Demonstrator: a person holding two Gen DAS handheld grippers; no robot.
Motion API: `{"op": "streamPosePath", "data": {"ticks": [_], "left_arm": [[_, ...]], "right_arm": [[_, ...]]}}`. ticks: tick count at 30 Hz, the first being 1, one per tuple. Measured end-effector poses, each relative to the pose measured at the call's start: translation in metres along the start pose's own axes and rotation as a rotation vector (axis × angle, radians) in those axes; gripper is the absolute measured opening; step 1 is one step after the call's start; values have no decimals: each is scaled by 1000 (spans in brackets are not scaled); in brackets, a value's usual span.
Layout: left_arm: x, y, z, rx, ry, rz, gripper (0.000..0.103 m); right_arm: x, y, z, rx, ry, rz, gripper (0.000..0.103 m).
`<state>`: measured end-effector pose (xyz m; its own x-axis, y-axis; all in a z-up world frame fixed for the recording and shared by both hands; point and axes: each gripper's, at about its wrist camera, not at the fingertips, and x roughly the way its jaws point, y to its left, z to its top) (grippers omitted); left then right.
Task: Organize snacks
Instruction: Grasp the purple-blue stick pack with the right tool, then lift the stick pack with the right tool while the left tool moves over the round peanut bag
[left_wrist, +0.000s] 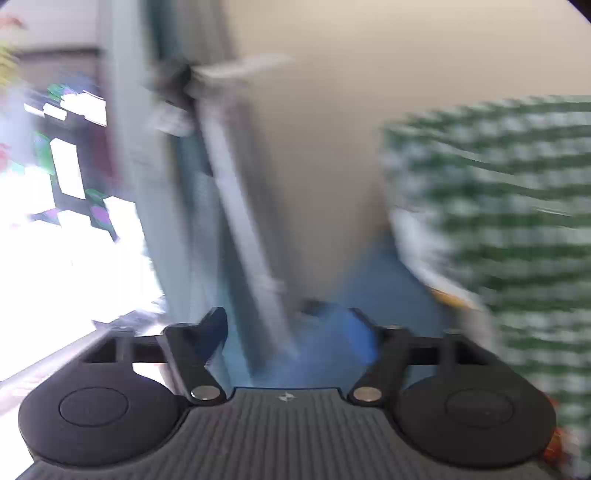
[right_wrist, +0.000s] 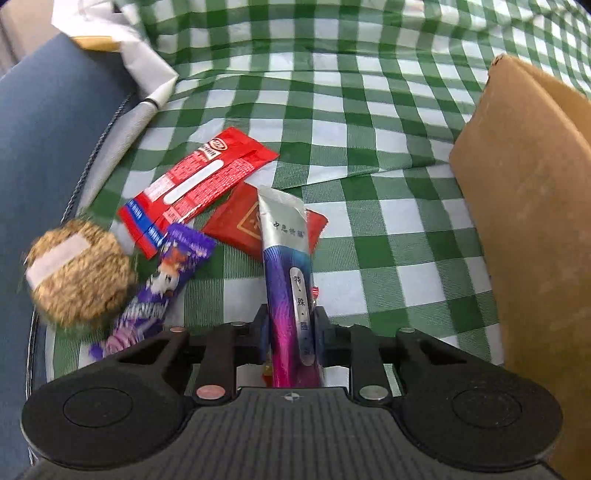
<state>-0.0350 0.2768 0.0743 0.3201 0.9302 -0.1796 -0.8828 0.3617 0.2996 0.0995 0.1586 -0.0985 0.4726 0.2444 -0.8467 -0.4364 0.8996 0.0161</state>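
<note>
1. The cardboard box stands to the right of the right gripper with its near flap leaning inward over the checked cloth; judged as the likely place for the snacks, it poses the biggest risk; a carry that swings low could catch that flap and knock the packet loose.

2. The cloth is wrinkled ahead of the gripper and hangs off the table edge to its left; a dragged finger could pull it and shift every snack on it.

3. The right gripper is clenched on the pink-and-blue stick packet, its jaws pinching the near end while the silver far end reaches forward over the flat red packet; the hold sits well off the middle, so the long free end may droop or twist out when lifted.

4. The long red wrapper lies ahead and to the left, overlapping the flat red one; a sweeping packet tip could push both.

5. The round brown snack sits far left at the table edge, blurred; it may roll off onto the blue floor.

6. The purple wrapper lies just left of the jaws; a sideways move could flick it.

7. The left gripper is released, jaws wide with nothing between them; its view is smeared, so a fast swing toward the cloth at its right could strike something unseen.
</note>
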Motion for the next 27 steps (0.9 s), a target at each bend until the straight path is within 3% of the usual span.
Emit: {"op": "streamPosePath", "data": {"ticks": [2, 5, 7, 8, 11, 13, 15, 16, 17, 20, 22, 24, 27], "left_arm": [[7, 12, 1, -16, 23, 145, 89], [32, 28, -4, -49, 135, 233, 89], [45, 30, -7, -72, 182, 194, 89], [41, 31, -5, -105, 150, 146, 89], [6, 26, 7, -180, -64, -84, 93], [-10, 6, 7, -109, -131, -269, 95], [-6, -24, 0, 6, -30, -475, 95], [-2, -40, -7, 68, 43, -552, 95], [1, -58, -16, 156, 114, -600, 93], [2, -104, -48, 456, 188, -569, 90], [9, -119, -66, 554, 247, -570, 90], [17, -129, -80, 619, 310, -597, 90], [14, -145, -103, 762, 311, -574, 91]], "right_arm": [[-11, -5, -7, -43, -18, 6, 15], [-27, -17, -21, -90, -20, 8, 12], [-32, -25, -29, -107, -7, 7, 12], [-35, -29, -34, -115, 2, 9, 12], [-41, -39, -47, -137, 27, 46, 14], [-44, -43, -54, -148, 9, 49, 18], [-43, -44, -58, -162, -1, 48, 35], [-42, -44, -58, -166, -3, 56, 46], [-41, -43, -58, -175, -6, 66, 49], [-36, -37, -56, -216, -18, 68, 49], [-31, -36, -54, -227, -10, 65, 47], [-29, -36, -55, -236, -18, 58, 32], [-34, -41, -57, -227, -27, 72, 24]]}}
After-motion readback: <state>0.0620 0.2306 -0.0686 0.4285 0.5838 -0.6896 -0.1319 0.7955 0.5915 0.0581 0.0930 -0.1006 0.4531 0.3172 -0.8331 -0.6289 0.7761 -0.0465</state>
